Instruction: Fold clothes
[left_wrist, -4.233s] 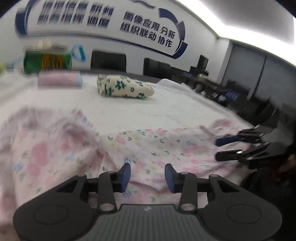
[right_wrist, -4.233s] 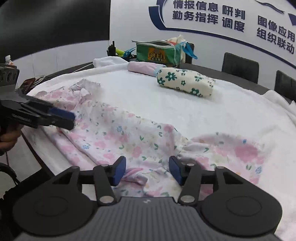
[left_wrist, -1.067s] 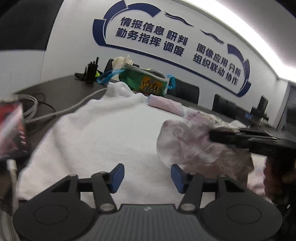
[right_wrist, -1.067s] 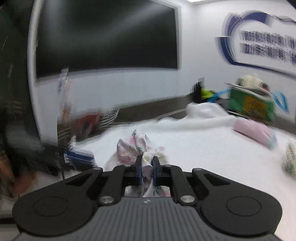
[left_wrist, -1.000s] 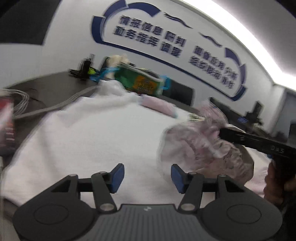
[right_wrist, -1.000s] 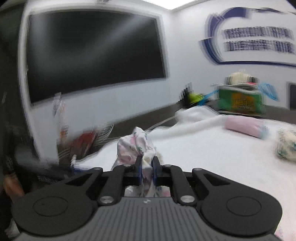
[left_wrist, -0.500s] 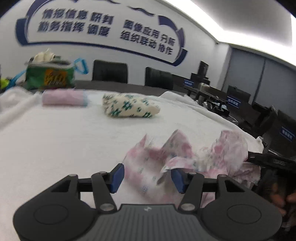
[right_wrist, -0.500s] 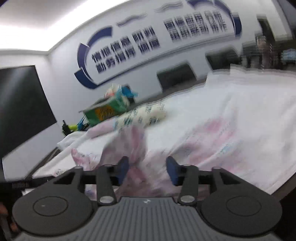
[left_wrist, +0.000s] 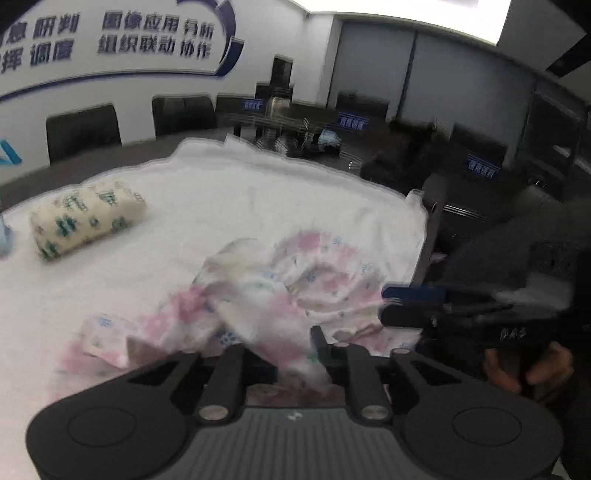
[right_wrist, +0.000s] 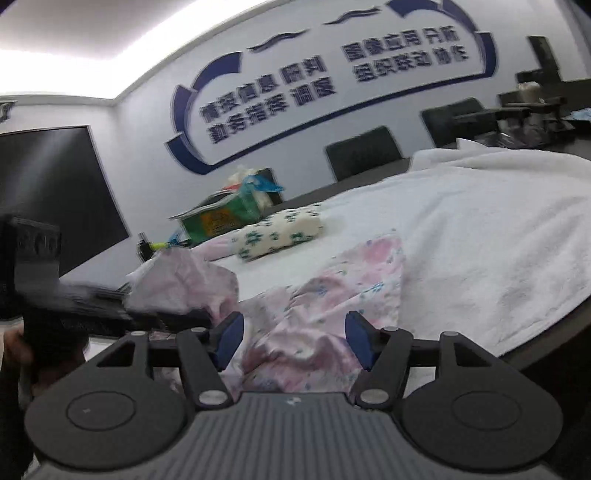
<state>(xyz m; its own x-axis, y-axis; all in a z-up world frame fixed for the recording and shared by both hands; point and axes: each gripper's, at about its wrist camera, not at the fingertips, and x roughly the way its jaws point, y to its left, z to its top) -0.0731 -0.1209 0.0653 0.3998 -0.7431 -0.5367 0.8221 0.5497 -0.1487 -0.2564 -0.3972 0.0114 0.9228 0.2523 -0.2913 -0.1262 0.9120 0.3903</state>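
A pink floral garment (left_wrist: 295, 288) lies crumpled on the white towel-covered table (left_wrist: 229, 206); it also shows in the right wrist view (right_wrist: 354, 280). My left gripper (left_wrist: 277, 354) is low over its near edge, with cloth lying between and over the fingers; the frames do not show whether it grips. My right gripper (right_wrist: 293, 338) is open with garment folds between its blue pads, and it also shows in the left wrist view (left_wrist: 413, 306) at the garment's right edge. The left gripper appears in the right wrist view (right_wrist: 110, 306) under a raised bunch of cloth.
A folded green-flowered cream bundle (left_wrist: 85, 218) lies at the back left, also in the right wrist view (right_wrist: 280, 230). A green bag (right_wrist: 225, 216) stands behind it. Dark chairs (left_wrist: 83, 129) line the far side. The table edge (right_wrist: 546, 325) drops off at right.
My right gripper has opened and let the bunched garment down on the table. Both grippers have swung round to the garment's near side; the left now sits with cloth over its fingers.
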